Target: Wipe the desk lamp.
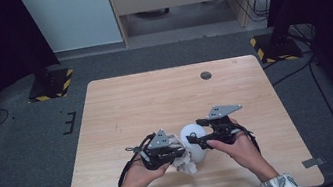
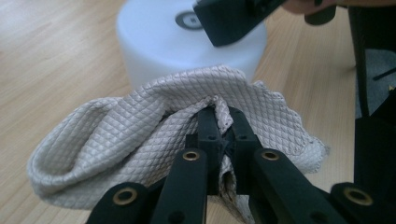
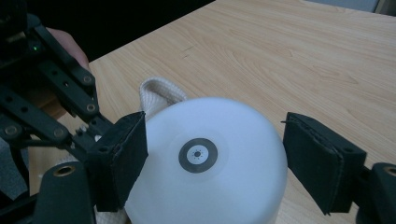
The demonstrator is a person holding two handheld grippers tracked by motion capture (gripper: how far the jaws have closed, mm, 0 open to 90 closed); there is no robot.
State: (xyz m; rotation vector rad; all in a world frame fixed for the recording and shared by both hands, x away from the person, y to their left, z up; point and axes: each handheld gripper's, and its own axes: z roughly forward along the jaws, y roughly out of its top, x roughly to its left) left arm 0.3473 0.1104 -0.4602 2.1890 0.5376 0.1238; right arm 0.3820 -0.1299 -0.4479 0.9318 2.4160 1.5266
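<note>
We see the lamp on the table near its front edge, the cloth touching its left side, between the left gripper and right gripper.

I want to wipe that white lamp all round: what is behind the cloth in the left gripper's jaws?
Right behind the cloth stands the white lamp, with a ringed button on top. The cloth covers the lamp's lower front, so its base there is hidden.

No readable text anywhere; the white lamp bears a sun-like symbol
</note>
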